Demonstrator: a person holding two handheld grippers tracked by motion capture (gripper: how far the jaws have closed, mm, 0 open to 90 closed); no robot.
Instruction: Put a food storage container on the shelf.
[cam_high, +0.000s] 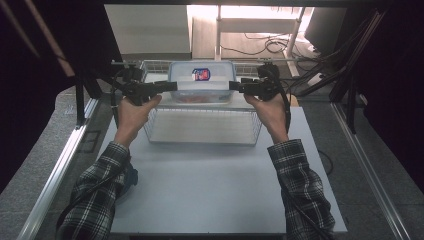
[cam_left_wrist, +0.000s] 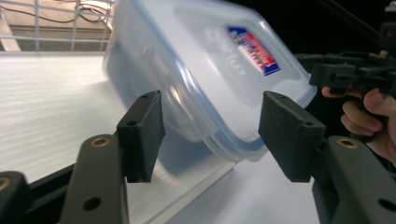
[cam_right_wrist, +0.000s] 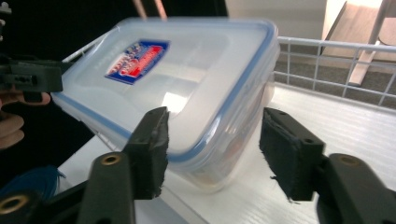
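A clear rectangular plastic food container (cam_high: 201, 82) with a blue-sealed lid and a red-and-blue label sits at the far middle of the white desk (cam_high: 210, 180), between the two grippers and just beyond a white wire basket (cam_high: 202, 127) that stands on the desk nearer the person. In the high view the left gripper (cam_high: 172, 85) comes in from the left at the container's left end, and the right gripper (cam_high: 233, 85) comes in from the right at its right end, each held level in a hand below a plaid sleeve. In the left gripper view the black fingers (cam_left_wrist: 142, 133) stand apart, with a corner of the container (cam_left_wrist: 201, 70) lying between and beyond them; the pads do not press on it, and a gap shows on each side. In the right gripper view the fingers (cam_right_wrist: 152, 149) also stand apart around the container's (cam_right_wrist: 187, 88) near corner, the left pad close to the lid's edge and the right pad clear of the wall. There the container looks tilted, its label facing up and to the left. Something reddish shows faintly through its wall low down, though what it is cannot be told. White wire rails (cam_right_wrist: 336, 60) run behind the container on the far side.
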